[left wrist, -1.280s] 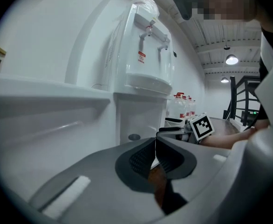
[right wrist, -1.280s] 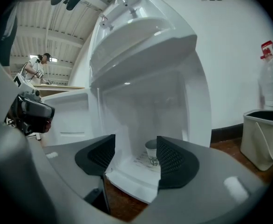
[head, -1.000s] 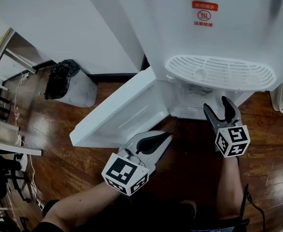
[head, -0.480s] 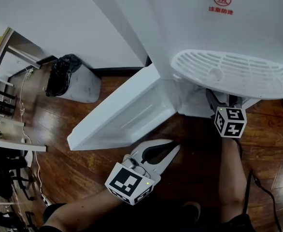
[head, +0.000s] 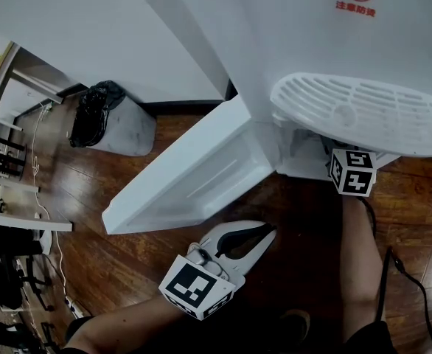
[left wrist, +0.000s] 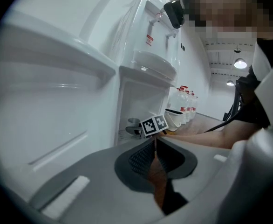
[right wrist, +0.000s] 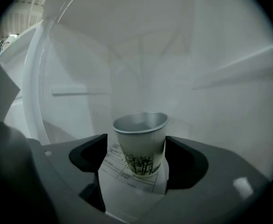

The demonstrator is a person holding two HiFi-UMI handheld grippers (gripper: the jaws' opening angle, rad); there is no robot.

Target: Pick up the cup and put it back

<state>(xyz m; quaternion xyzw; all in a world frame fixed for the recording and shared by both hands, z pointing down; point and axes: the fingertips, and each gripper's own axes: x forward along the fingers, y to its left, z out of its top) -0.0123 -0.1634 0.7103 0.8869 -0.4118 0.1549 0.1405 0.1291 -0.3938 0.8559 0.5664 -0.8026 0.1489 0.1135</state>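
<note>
Lower centre of the head view, the left gripper hangs over the wooden floor, jaws pressed together on nothing. Further in, the right gripper sits inside the water dispenser cabinet, jaws spread either side of the paper cup. The cup stands upright on a printed sheet. Contact is hard to judge; probably none yet. The cup looks light, thin-walled and easily crushed, so squeeze it gently at mid-body, below the rim.
</note>
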